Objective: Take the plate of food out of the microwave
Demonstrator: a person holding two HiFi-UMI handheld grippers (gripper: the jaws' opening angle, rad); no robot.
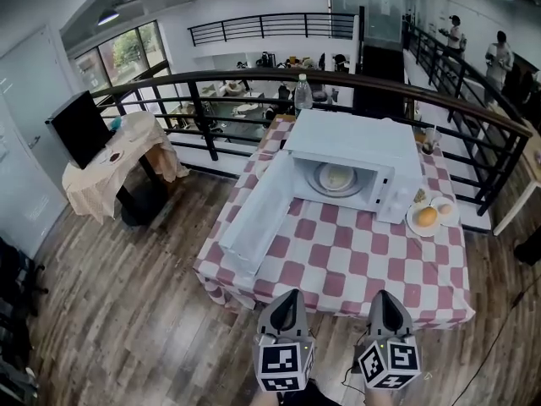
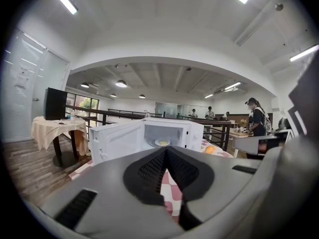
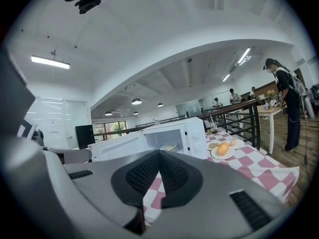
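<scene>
Left claw [image 2: 166, 149]: shut, ribbed pads meeting at the tips, nothing between. Right claw [image 3: 159, 152]: likewise closed tip to tip, empty. Both low and side by side off the near edge of the tabletop [image 1: 355, 260], aimed toward the microwave [image 1: 355, 138] and well apart from it. Left marker cube [image 1: 285, 368] and right marker cube [image 1: 389, 364] at the bottom of the head view.

Beyond the tips: red-and-white checks across the whole tabletop, nothing standing on its near half. Farther in, toward the back, the white microwave, its door [image 1: 258, 214] swung fully open to the left. Inside the cavity, the plate of food [image 1: 336, 178], something pale yellow at its middle, touched by neither claw.

Just right of the microwave, on the checks: a second plate [image 1: 431, 216] carrying a round orange piece and smaller pale pieces. Behind the microwave, at the back edge, a clear bottle [image 1: 303, 93].

Around the tabletop: a dark curved railing [image 1: 211, 79] behind, wooden floor [image 1: 127, 311] on the left and near side. Off to the left, a small table [image 1: 110, 172] draped in cream cloth, a black screen [image 1: 80, 128] standing on it. Far right, past the railing, two people [image 1: 499, 57] on their feet.
</scene>
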